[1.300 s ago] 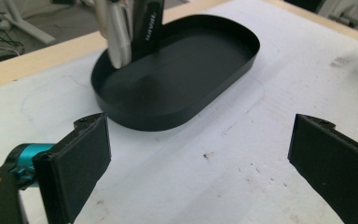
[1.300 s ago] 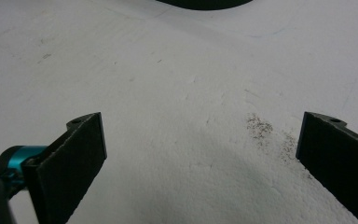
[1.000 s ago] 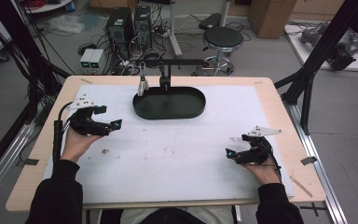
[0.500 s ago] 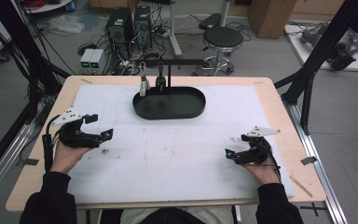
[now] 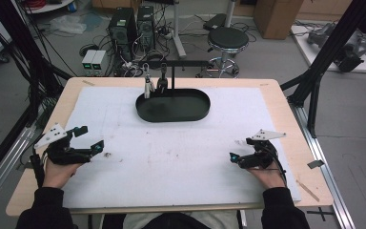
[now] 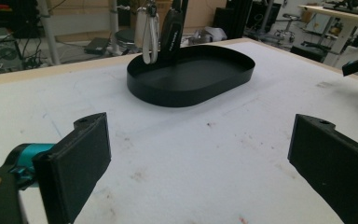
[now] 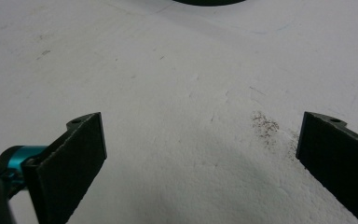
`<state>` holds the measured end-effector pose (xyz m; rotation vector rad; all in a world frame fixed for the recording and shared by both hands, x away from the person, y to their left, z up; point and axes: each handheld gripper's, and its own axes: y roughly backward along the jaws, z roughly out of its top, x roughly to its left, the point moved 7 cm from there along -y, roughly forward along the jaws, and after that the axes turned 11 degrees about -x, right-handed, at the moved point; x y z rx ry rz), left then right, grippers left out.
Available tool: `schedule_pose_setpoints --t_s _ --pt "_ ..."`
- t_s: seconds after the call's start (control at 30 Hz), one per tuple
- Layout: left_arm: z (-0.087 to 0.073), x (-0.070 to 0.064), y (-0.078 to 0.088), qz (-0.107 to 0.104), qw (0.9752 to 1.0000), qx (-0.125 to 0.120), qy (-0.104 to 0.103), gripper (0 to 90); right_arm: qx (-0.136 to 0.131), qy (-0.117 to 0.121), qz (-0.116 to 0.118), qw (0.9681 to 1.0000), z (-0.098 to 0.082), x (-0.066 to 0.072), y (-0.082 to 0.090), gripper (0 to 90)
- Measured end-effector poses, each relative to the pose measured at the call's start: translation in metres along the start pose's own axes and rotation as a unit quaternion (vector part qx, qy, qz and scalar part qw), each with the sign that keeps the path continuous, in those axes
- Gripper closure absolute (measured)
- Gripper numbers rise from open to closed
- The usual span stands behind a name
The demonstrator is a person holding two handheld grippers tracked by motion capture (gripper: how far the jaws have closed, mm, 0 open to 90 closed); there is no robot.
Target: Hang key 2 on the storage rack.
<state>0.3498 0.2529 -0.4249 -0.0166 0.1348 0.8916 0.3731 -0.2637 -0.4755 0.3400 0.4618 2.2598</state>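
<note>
A black oval tray [image 5: 173, 119] lies at the far middle of the white mat [image 5: 171, 162]; in the left gripper view the tray [image 6: 191, 95] is ahead, with nothing lying in it. Behind it a black stand [image 5: 174, 63] carries a white tool [image 5: 147, 87] and a black tool [image 5: 162, 83], whose lower ends reach the tray's far edge. The white tool [image 6: 148, 32] and black tool [image 6: 171, 30] hang side by side. My left gripper [image 5: 89, 138] rests open near the mat's left edge, jaws [image 6: 200, 163] wide apart and empty. My right gripper [image 5: 236, 151] sits open at the front right, empty over bare mat [image 7: 200, 163].
The mat covers most of the wooden table [image 5: 286, 109]. Black frame struts [image 5: 314, 86] rise at the table's right, and cables hang at the left. A stool [image 5: 228, 40] and computer towers [image 5: 133, 24] stand on the floor beyond the far edge. Faint stains mark the mat.
My left gripper has drawn back toward the person and to the left, along the mat's left edge. The right gripper has stayed in place.
</note>
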Motion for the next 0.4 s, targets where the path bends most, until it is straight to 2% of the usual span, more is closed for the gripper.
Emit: schedule_pose_setpoints --t_s 0.23,0.3,0.4 --pt "-0.021 0.006 0.012 0.028 0.9994 0.020 0.002 6.2 -0.005 0.002 -0.005 1.0000 -0.001 -0.001 0.004 0.8" --pt "-0.023 0.006 0.013 0.029 0.9994 0.021 0.003 6.2 -0.008 0.000 -0.008 0.9999 -0.002 -0.001 0.006 0.8" --pt "-0.027 0.005 0.012 0.029 0.9991 0.030 -0.006 6.2 -0.023 -0.009 -0.010 0.9996 -0.003 0.000 0.011 0.8"
